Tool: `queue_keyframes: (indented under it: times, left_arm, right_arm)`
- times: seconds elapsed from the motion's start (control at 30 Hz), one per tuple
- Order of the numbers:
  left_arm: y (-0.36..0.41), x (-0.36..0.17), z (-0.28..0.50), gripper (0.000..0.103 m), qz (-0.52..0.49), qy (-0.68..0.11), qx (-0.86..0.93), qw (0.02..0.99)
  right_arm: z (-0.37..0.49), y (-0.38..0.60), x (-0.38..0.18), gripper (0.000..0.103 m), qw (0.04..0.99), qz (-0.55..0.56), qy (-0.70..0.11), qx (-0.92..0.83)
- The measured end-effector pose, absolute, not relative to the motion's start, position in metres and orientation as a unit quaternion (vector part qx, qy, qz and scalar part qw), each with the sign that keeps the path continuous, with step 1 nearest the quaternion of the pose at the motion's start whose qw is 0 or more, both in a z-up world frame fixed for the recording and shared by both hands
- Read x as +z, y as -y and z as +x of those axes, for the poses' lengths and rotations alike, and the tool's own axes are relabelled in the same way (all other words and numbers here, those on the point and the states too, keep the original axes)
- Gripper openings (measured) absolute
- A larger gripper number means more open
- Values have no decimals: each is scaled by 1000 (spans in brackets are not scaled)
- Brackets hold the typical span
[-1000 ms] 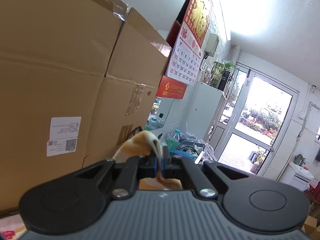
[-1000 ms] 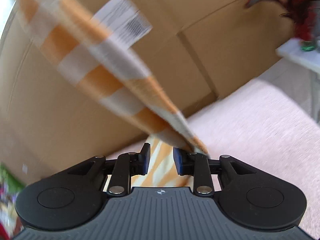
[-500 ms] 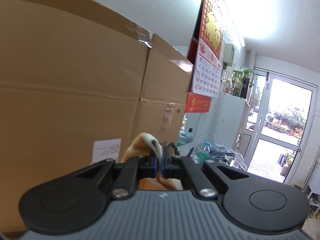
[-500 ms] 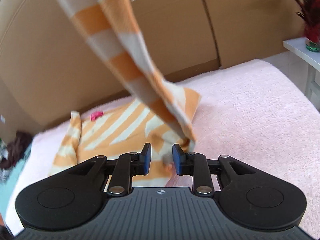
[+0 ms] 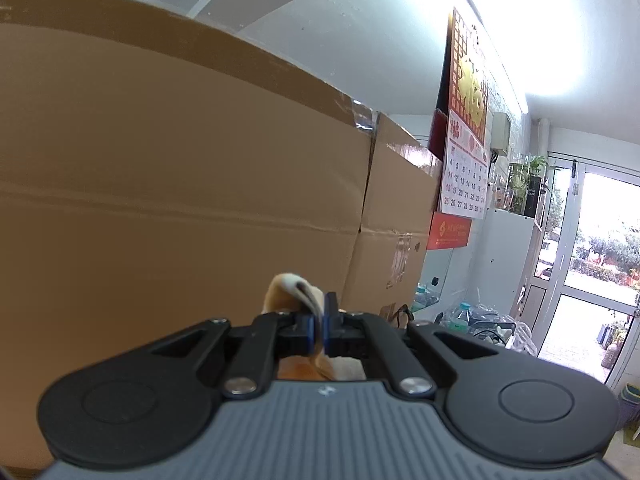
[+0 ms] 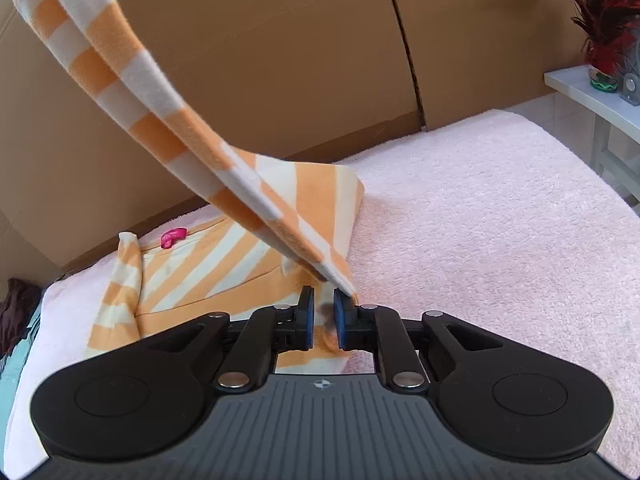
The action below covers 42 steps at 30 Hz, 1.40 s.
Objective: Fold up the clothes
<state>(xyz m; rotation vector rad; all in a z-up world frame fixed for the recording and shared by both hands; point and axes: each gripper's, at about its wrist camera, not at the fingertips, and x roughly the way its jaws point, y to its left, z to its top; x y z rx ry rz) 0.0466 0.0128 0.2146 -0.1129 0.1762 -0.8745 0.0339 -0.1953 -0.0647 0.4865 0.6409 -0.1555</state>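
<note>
The left gripper [image 5: 319, 330] is held up in the air in front of a wall of large cardboard boxes [image 5: 180, 200], its jaws closed tight on a fold of the orange and cream striped garment [image 5: 294, 294], which bunches up above the blue pads. A calendar [image 5: 466, 184] hangs on the wall to the right of the boxes, and a glass door [image 5: 580, 260] stands further right.

In the right wrist view the same striped garment [image 6: 240, 256] lies partly on a pink fleecy blanket [image 6: 480, 220], with one long part stretched taut from the upper left corner down to a spot just ahead of the right gripper [image 6: 321, 316]. The right jaws have just been closing and now stand only a narrow gap apart, with orange cloth between them; whether the pads press on it I cannot tell. A small pink tag [image 6: 173, 237] sits at the garment's far edge. On the right, a red feathery decoration [image 6: 608, 28] stands on a white shelf [image 6: 592, 92] beside the bed.
</note>
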Motion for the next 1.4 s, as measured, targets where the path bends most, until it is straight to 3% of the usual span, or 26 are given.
queue_keyframes:
  times: [0.33, 0.53, 0.7, 0.8, 0.9, 0.93, 0.97, 1.07, 1.4]
  left_arm:
    - [-63, 194, 46, 0, -19, -89, -377, 922]
    - [-93, 175, 54, 0, -19, -111, -353, 929]
    - [-109, 164, 61, 0, -32, -123, -337, 933]
    - [-118, 164, 61, 0, -47, -122, -334, 934]
    - [-127, 167, 57, 0, -56, -110, -331, 936]
    - [-130, 168, 55, 0, -58, -106, -330, 936]
    - [-133, 169, 54, 0, -60, -102, -329, 937]
    - [-143, 170, 50, 0, -65, -93, -325, 939]
    - [-179, 137, 44, 0, -66, -114, -310, 941]
  right_arm:
    - [38, 179, -69, 19, 905, 267, -330, -39]
    - [13, 156, -54, 22, 921, 245, -301, -36]
    - [14, 103, -50, 31, 958, 22, -266, -102]
    - [27, 91, -58, 31, 954, -36, -277, -108]
    - [42, 93, -66, 27, 946, -53, -302, -109]
    - [43, 96, -68, 15, 944, -48, -306, -116]
    - [43, 100, -68, 11, 944, -28, -306, -119]
    - [38, 113, -64, 9, 949, 39, -293, -114]
    - [38, 96, -70, 12, 948, -4, -313, -59]
